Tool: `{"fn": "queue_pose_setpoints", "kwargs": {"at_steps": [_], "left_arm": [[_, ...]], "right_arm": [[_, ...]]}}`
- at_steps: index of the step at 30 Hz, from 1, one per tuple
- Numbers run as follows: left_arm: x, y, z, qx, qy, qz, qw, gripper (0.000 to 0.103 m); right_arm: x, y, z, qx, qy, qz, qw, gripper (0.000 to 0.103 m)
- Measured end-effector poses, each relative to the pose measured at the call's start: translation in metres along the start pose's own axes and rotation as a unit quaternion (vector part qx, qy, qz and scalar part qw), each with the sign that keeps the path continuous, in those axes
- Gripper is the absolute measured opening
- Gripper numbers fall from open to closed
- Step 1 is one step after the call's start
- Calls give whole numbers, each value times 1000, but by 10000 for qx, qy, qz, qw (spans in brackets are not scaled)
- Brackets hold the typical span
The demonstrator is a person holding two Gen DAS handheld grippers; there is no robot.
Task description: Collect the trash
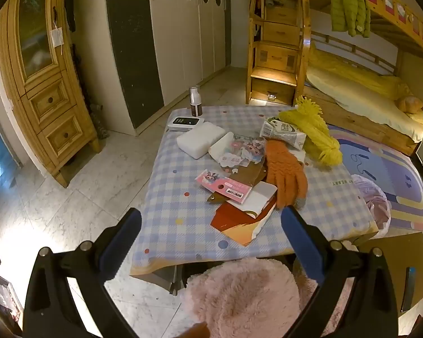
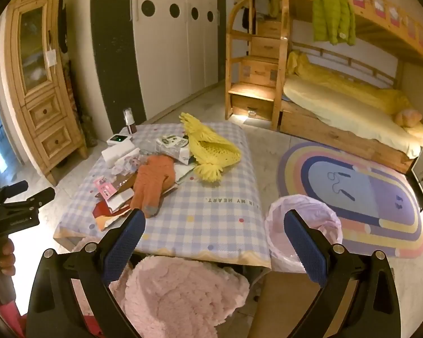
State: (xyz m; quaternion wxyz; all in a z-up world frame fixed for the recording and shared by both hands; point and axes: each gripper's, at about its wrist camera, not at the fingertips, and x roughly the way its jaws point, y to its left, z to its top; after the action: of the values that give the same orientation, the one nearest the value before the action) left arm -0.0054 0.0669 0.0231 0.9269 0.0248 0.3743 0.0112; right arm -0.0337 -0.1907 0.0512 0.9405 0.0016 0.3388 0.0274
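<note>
A low table with a blue checked cloth [image 1: 177, 197] [image 2: 211, 186] holds scattered trash: a pink card packet [image 1: 224, 186] [image 2: 105, 187], red and white torn paper [image 1: 239, 219] [image 2: 110, 211], a sticker sheet [image 1: 244, 149] and a crumpled grey wrapper [image 1: 283, 131] [image 2: 173, 143]. A bin with a pink liner [image 2: 304, 225] [image 1: 376, 200] stands at the table's right. My left gripper [image 1: 211, 219] is open above the table's near edge, over the torn paper. My right gripper [image 2: 214, 224] is open and empty, between the table's near edge and the bin.
On the table also lie an orange glove [image 1: 286, 174] [image 2: 152, 180], a yellow knitted scarf [image 1: 313, 129] [image 2: 208, 146], white foam blocks [image 1: 201, 139], a small white device [image 1: 184, 122] and a bottle [image 1: 195, 101]. A pink fluffy stool [image 1: 245, 295] [image 2: 177, 290] stands below. A rug [image 2: 366, 197] lies on the right.
</note>
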Motion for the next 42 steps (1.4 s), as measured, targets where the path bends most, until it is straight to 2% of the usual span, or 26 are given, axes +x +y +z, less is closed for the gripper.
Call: {"fn": "queue_pose_setpoints", "kwargs": {"at_steps": [42], "left_arm": [[3, 1, -7, -26, 43, -11, 10000, 96]], "right_arm": [[5, 3, -2, 5, 6, -2, 10000, 98]]}}
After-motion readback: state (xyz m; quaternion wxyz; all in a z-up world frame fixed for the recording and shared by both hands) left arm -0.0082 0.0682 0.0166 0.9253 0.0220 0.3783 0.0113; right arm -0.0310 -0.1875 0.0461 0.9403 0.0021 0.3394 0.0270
